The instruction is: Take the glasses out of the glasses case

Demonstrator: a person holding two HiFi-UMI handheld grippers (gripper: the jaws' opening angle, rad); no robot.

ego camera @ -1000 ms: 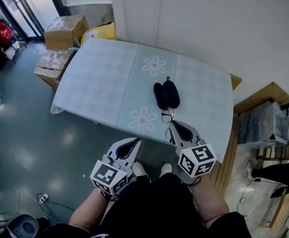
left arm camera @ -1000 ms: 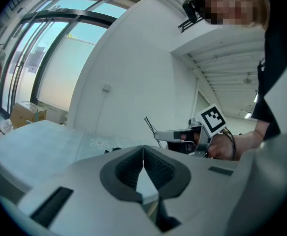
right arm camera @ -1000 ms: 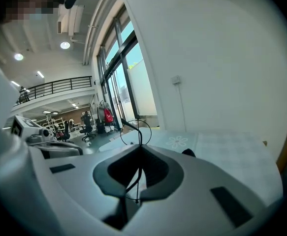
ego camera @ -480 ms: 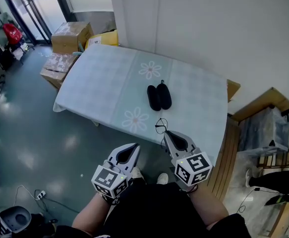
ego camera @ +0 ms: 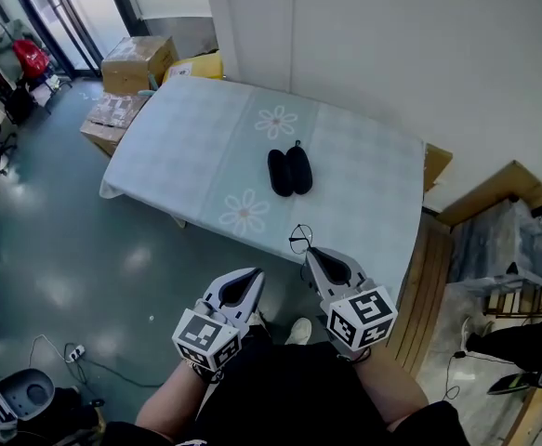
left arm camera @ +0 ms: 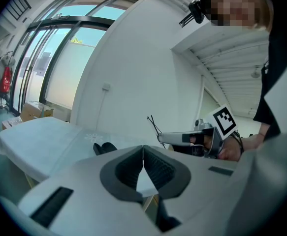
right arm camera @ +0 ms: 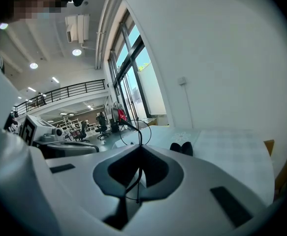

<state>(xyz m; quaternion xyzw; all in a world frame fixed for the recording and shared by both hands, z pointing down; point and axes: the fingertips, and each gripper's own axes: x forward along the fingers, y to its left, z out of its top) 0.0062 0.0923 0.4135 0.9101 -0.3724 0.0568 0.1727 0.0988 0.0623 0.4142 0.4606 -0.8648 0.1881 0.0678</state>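
Note:
The black glasses case (ego camera: 289, 171) lies open, both halves side by side, near the middle of the pale blue table (ego camera: 178, 147). Thin wire-framed glasses (ego camera: 299, 239) hang off the table's near edge, and my right gripper (ego camera: 310, 252) is shut on them. In the right gripper view the glasses (right arm camera: 133, 132) stick up from the closed jaws, with the case (right arm camera: 181, 147) far beyond. My left gripper (ego camera: 255, 273) is shut with nothing in it, low beside the right one. The left gripper view shows the case (left arm camera: 104, 147) and the glasses (left arm camera: 155, 127) in the right gripper (left arm camera: 182, 138).
Cardboard boxes (ego camera: 140, 59) and a yellow box (ego camera: 196, 65) stand at the table's far left end. A white wall runs along the back. Wooden shelving (ego camera: 489, 249) sits at the right. A chair base (ego camera: 24, 398) stands on the floor at the lower left.
The right gripper has drawn back from the case with the glasses, off the table's near edge. The table and case now lie farther from both grippers.

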